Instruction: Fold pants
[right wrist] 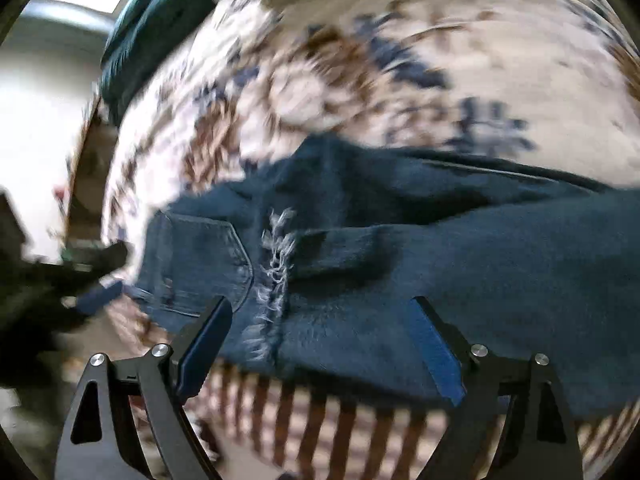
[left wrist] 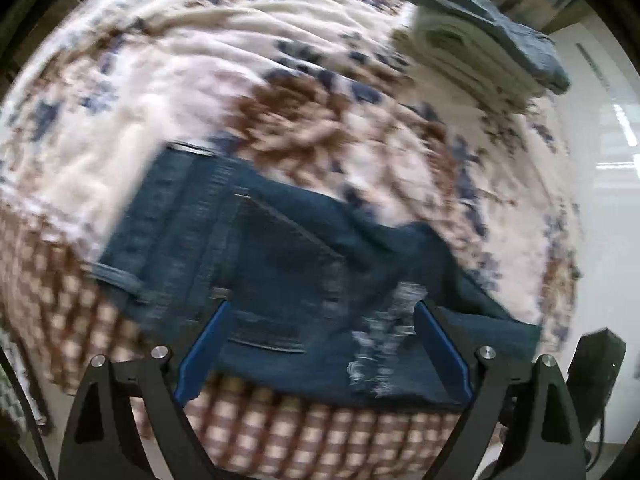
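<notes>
Dark blue ripped jeans [left wrist: 280,256] lie on a floral bedspread, partly folded, with a back pocket and frayed tears facing up. My left gripper [left wrist: 322,344] is open, its blue pads wide apart just above the near edge of the jeans. In the right wrist view the jeans [right wrist: 400,248] stretch to the right, with the frayed rip [right wrist: 274,264] near the middle. My right gripper [right wrist: 320,344] is open above their near edge, holding nothing. The left gripper shows blurred at the left edge of the right wrist view [right wrist: 96,292]. Both views are motion-blurred.
The bedspread [left wrist: 200,80] is cream with brown and blue flowers and a checked border [left wrist: 304,436] at the near edge. A stack of folded clothes [left wrist: 480,48] sits at the far right of the bed. A teal item [right wrist: 152,32] lies at the far left. White floor lies beyond.
</notes>
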{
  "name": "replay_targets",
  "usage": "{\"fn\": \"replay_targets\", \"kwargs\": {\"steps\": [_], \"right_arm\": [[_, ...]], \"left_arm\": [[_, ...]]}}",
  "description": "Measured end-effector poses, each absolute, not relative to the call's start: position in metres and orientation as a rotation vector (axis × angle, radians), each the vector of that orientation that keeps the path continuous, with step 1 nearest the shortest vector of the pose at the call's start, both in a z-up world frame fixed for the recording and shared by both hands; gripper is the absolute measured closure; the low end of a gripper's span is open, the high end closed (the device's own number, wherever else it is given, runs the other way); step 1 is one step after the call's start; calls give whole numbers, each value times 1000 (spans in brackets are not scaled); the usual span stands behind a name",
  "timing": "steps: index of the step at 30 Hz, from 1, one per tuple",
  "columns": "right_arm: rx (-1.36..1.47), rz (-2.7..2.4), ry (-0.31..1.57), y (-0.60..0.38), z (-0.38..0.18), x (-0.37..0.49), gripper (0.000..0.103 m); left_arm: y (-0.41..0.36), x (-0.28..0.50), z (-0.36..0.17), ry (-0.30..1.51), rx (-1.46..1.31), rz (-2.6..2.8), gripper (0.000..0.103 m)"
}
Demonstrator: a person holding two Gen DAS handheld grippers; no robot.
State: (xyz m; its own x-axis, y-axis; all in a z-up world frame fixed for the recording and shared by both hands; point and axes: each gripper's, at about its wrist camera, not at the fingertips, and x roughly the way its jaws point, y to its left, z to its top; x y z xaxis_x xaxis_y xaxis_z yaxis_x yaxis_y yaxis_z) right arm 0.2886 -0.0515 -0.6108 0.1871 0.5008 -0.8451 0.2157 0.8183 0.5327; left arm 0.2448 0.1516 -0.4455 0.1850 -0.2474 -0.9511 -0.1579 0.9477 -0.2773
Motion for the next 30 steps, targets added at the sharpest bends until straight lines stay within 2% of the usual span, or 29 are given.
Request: {"fn": "replay_targets", "kwargs": {"steps": [5, 10, 11, 13, 15, 17, 22, 27, 28, 30], "right_arm": [[699, 51, 1376, -131, -589, 255, 12], [687, -160, 1396, -211, -605, 229, 12], [691, -180, 1398, -223, -611, 229, 12], [696, -216, 1405, -240, -621, 224, 12], [709, -217, 1409, -255, -628, 223, 12], [713, -221, 1416, -262, -634, 223, 12], [723, -214, 1414, -264, -639, 229, 12], [674, -208, 1446, -254, -652, 241, 13], [664, -214, 1466, -254, -661, 243, 16], [699, -217, 1465, -257, -673, 244, 31]], "left_arm": [[92, 264, -497, 1576, -375, -245, 11], [35, 268, -553, 1707, -207, -302, 11], [26, 267, -557, 1702, -133, -284, 17], [17, 263, -556, 1655, -43, -262, 44], [14, 259, -542, 1581, 6, -270, 81], [12, 253, -523, 1494, 61, -272, 91], [14, 251, -486, 1338, 193, -248, 92], [41, 272, -522, 1438, 164, -207, 90], [43, 275, -528, 1451, 160, -206, 89], [47, 280, -537, 1472, 143, -210, 87]]}}
